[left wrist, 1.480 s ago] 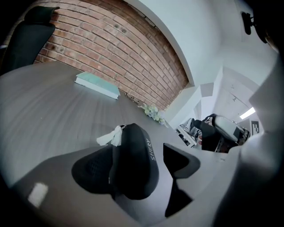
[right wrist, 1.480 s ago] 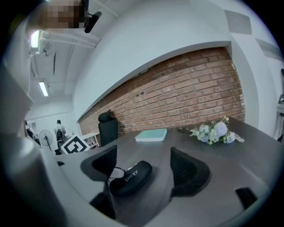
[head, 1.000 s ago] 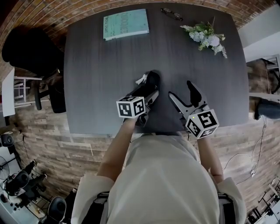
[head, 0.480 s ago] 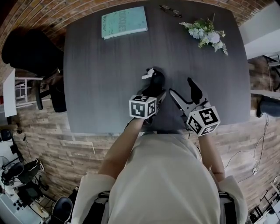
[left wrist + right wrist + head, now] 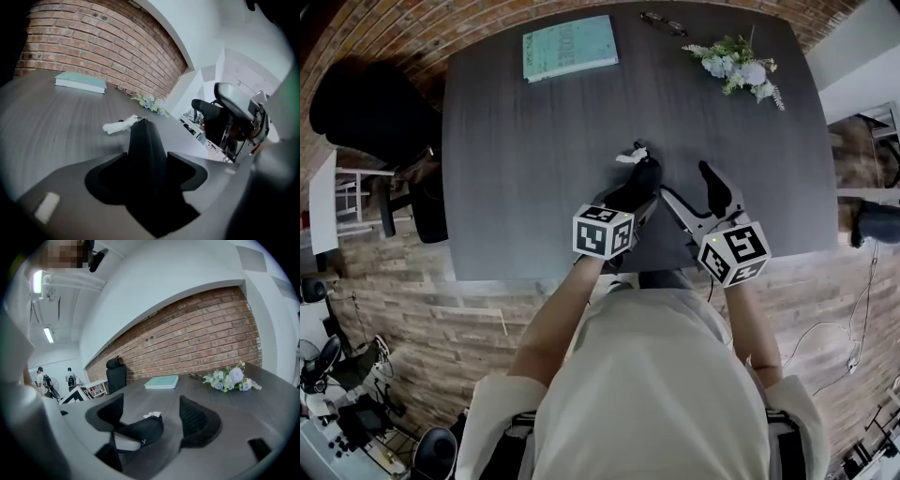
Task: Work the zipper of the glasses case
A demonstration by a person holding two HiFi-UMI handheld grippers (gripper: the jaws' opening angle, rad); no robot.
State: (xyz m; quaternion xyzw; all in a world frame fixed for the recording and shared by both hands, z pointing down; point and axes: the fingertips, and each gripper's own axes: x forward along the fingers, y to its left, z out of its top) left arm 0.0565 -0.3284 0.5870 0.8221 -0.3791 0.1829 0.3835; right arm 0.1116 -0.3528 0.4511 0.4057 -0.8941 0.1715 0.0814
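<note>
A black glasses case (image 5: 645, 173) with a white pull tag (image 5: 630, 156) at its far end sits near the middle front of the dark table (image 5: 525, 159). My left gripper (image 5: 636, 194) has the case (image 5: 145, 140) between its jaws; they are closing and touch both of its sides. The tag (image 5: 119, 125) sticks out beyond the case's tip. My right gripper (image 5: 686, 187) stands open just to the right of the case. In the right gripper view the case (image 5: 140, 430) lies tilted in front of that gripper's left jaw, untouched by it.
At the table's far edge lie a teal book (image 5: 570, 47), a pair of glasses (image 5: 667, 25) and a bunch of pale flowers (image 5: 733, 66). A black office chair (image 5: 366, 103) stands at the left. The table's front edge runs just below both grippers.
The left gripper has moved right and slightly forward, and the case and its tag shifted with it toward the right gripper. The right gripper has barely moved.
</note>
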